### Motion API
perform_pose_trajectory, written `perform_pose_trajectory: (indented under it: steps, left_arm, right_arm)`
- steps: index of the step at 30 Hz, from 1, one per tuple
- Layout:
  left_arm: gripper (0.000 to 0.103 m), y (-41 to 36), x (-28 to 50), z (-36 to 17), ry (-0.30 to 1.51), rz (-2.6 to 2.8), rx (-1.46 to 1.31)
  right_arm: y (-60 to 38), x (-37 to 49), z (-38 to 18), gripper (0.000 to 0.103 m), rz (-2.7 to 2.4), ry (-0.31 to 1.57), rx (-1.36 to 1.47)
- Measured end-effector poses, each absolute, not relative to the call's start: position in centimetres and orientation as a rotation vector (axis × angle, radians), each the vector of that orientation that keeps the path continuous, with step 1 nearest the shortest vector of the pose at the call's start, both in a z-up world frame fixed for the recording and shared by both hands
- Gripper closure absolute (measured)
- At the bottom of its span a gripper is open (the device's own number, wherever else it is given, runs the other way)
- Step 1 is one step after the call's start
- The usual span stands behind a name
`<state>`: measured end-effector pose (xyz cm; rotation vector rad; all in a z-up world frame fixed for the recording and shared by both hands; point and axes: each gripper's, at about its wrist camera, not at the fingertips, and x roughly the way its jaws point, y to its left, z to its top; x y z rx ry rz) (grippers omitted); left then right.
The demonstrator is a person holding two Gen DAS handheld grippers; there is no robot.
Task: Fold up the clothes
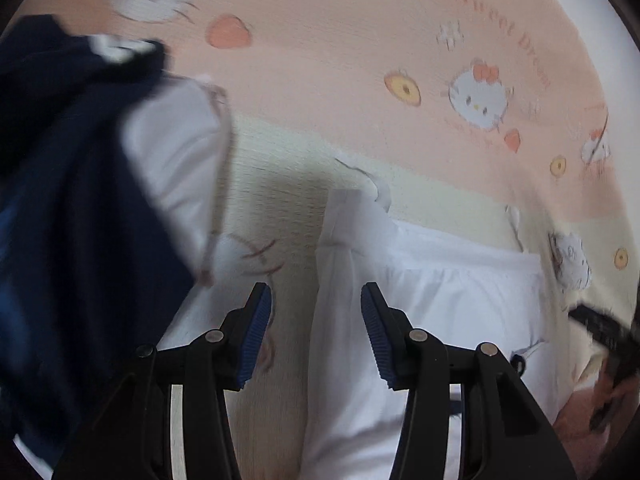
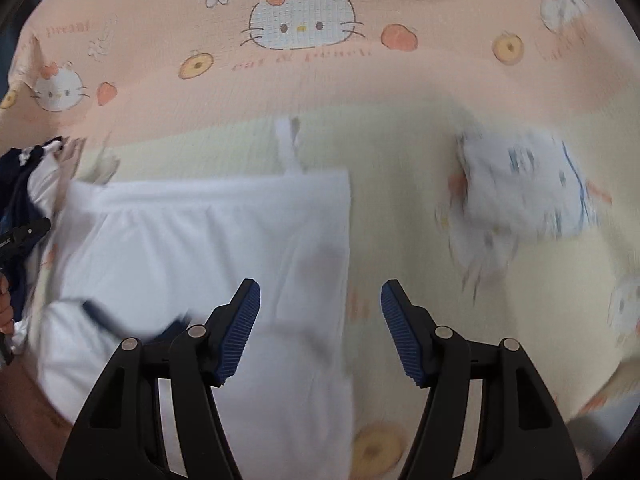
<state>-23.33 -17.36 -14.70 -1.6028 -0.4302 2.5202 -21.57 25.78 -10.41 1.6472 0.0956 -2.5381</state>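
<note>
A white garment point(image 1: 440, 292) lies flat on a pink and cream cartoon-cat bedsheet point(image 1: 340, 48). It also shows in the right wrist view point(image 2: 208, 248). My left gripper point(image 1: 316, 328) is open and empty, hovering over the garment's left edge. My right gripper point(image 2: 320, 328) is open and empty, over the garment's right edge. A navy and white pile of clothes point(image 1: 80, 200) sits at the left of the left wrist view. The right gripper's body point(image 1: 608, 340) shows at the right edge there.
A folded white patterned cloth point(image 2: 528, 196) lies on the bedsheet point(image 2: 320, 92) to the right of the garment. The navy pile point(image 2: 20, 184) and the left gripper's body point(image 2: 24, 234) show at the left edge of the right wrist view.
</note>
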Motion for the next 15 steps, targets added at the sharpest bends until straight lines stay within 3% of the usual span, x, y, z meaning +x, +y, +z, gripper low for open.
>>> perform_pose_trajectory:
  steps: [3,9,10,11,12,15]
  left_arm:
    - [0.054,-16.9,-24.7,-15.4,-0.44,2.473,-1.567]
    - [0.056,-16.1,-26.3,-16.0,-0.5,2.398,-1.506]
    - [0.06,-15.9,-26.7,-16.2,-0.472,2.403,-1.522]
    - [0.074,-15.7,-26.8,-16.4,-0.443,2.416,-1.534]
    - [0.081,-15.4,-27.0,-16.5,-0.411,2.438,-1.537]
    - [0.091,-14.9,-27.3,-15.6,-0.346,2.508,-1.488]
  right_arm:
    - [25.5,-25.1,-12.3,0.039,-2.517,0.183,1.68]
    - [25.6,-29.0,-15.9,0.04,-2.437,0.185,1.763]
    - [25.5,-29.0,-16.0,0.045,-2.426,0.159,1.737]
    - [25.4,-29.1,-16.2,0.054,-2.414,0.134,1.71]
    - [25.3,-29.1,-16.2,0.071,-2.399,0.113,1.684]
    - [24.1,-29.0,-16.0,0.092,-2.351,0.168,1.626]
